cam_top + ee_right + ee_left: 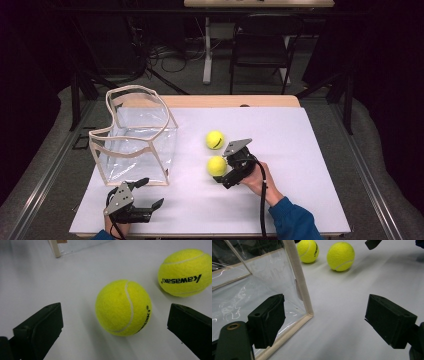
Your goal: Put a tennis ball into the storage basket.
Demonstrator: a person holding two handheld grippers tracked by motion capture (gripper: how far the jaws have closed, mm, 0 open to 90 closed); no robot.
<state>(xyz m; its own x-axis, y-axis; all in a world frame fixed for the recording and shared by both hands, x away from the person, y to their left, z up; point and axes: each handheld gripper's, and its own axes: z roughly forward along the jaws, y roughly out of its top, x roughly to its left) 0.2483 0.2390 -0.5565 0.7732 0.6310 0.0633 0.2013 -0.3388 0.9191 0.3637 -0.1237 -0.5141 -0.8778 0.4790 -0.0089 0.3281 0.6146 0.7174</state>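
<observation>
High view: the left gripper [151, 193] sits at the desk's near edge, jaws spread and empty, beside the clear bag [135, 145]. The right gripper [220, 167] is spread around the near tennis ball [216, 165]; contact cannot be determined.

Left gripper view: the bag's top is cut off.

Right gripper view: the ball lies between parted jaws, untouched; ball 2 [186, 272] lies beyond.

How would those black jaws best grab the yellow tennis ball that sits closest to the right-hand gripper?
Probably across the widest middle of the nearer yellow felt tennis ball, one jaw on each side. The right gripper is open and lined up with it, coming low along the white table. The second yellow tennis ball lies apart beyond it, so both flanks are free.
</observation>
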